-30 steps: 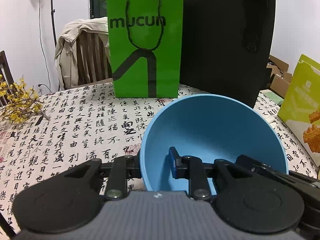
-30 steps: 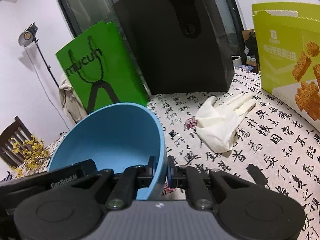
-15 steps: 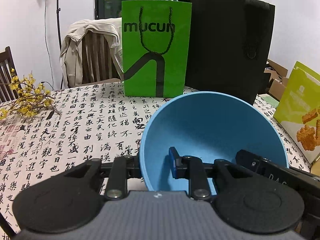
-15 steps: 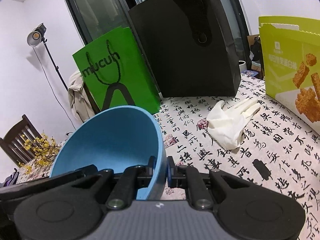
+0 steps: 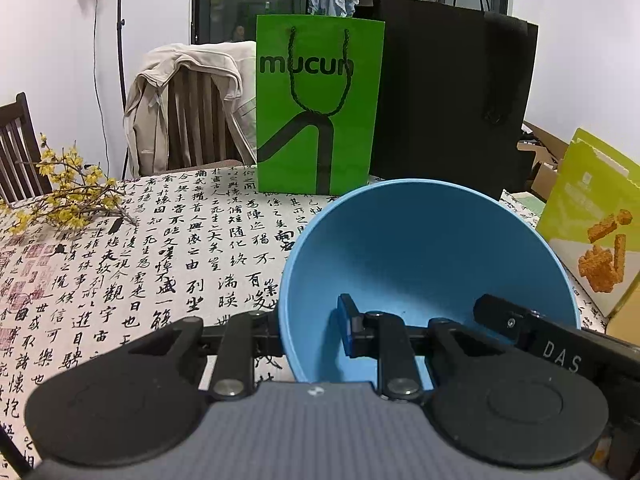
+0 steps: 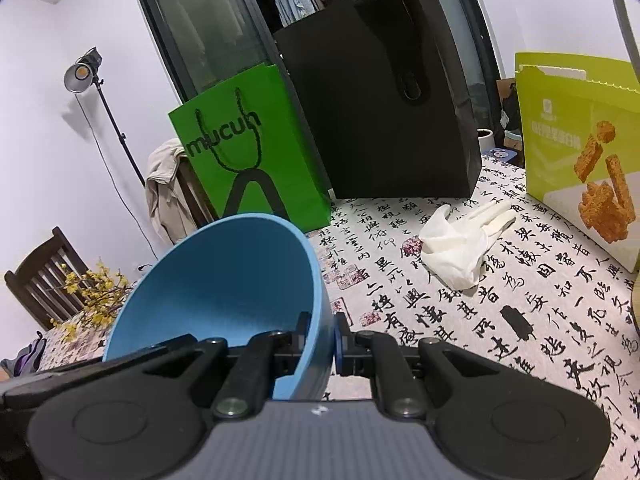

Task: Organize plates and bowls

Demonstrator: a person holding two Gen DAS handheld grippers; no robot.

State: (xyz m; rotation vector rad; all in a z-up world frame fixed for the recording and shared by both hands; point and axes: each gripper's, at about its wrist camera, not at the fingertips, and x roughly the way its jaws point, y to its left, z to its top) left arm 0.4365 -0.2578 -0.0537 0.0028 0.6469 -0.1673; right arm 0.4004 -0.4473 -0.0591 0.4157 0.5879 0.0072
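While both grippers carry it, the blue bowl [image 5: 424,256] is the one piece of tableware on view: tilted, mouth toward the cameras, raised off the bench [image 5: 120,280] with its calligraphy-print cloth. Left gripper [image 5: 310,326]: jaws drawn together on the bowl's left wall, one finger outside and the blue-padded one inside. Right gripper [image 6: 320,336]: clamped on the opposite wall, rim pinched between the two fingers; its black body also shows at the right edge of the left wrist view. Surroundings, listed: green "mucun" paper bag [image 5: 318,108] and black paper bag [image 5: 452,96] standing side by side at the far edge of the bench; yellow-green snack box [image 6: 580,152] upright at the right; white disposable glove [image 6: 460,244] crumpled on the cloth between the black bag and the box; yellow flower sprig [image 5: 68,200] lying at the left; wooden chair with a beige jacket [image 5: 188,108] behind the bench. No plates and no destination stack appear in either view. Risks, as judged: both grips hold only thin rim wall, so any uneven motion of the two hands could twist the bowl out of one pinch or let it slip; a forward carry could knock the light paper bags over, and a swing to the right could meet the snack box; setting the bowl down on the glove would leave it rocking.
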